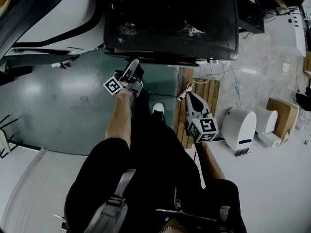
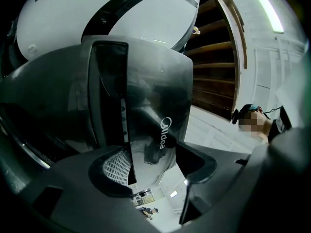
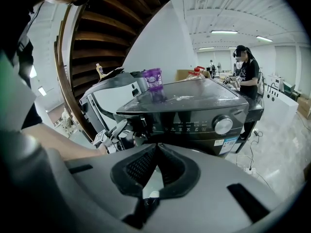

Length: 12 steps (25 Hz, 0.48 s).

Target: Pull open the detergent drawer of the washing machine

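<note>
The detergent drawer (image 2: 156,123), grey and glossy with its Midea logo, sits right between the left gripper's (image 2: 155,165) jaws, and both pads press on its front: a firm clamp on the panel. The drawer is at the top left corner of the washing machine (image 3: 194,114), though how far out it stands I can't tell. On the dark front beside it there's a silver knob (image 3: 223,124), and up on the lid a purple cup (image 3: 154,78). The right gripper (image 3: 155,152) hangs back off to the side, jaws pinched together on nothing. Below it lies a wooden pallet (image 1: 203,92) on the floor.
</note>
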Motion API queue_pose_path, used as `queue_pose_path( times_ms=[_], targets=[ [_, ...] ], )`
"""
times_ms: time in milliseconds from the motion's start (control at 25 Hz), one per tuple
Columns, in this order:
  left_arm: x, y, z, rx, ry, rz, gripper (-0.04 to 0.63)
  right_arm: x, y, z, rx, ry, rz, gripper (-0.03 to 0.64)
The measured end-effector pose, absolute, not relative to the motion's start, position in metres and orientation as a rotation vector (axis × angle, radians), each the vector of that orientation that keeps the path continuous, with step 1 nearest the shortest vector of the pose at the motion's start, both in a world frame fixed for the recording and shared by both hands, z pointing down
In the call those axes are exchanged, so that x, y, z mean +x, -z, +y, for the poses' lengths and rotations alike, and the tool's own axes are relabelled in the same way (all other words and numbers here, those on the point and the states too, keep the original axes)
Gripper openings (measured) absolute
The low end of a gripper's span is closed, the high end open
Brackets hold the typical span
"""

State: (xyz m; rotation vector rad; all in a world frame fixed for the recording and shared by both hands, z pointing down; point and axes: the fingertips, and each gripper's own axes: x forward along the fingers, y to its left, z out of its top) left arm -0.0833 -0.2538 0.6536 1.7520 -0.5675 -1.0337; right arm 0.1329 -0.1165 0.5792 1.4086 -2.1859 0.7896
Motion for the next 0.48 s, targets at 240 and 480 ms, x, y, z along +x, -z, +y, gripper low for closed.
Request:
queue_pose_path(
  times_ms=[240, 480],
  targets=[
    [-0.084, -0.655, -0.242, 1.747, 1.030, -0.557, 0.275, 0.134, -0.583, -0.110, 1.407, -0.790, -2.178, 0.006],
    [-0.083, -0.653, -0.224, 1.754, 1.020, -0.542, 0.276, 0.132, -0.581, -0.105, 1.397, -0.787, -2.187, 0.006]
  ],
)
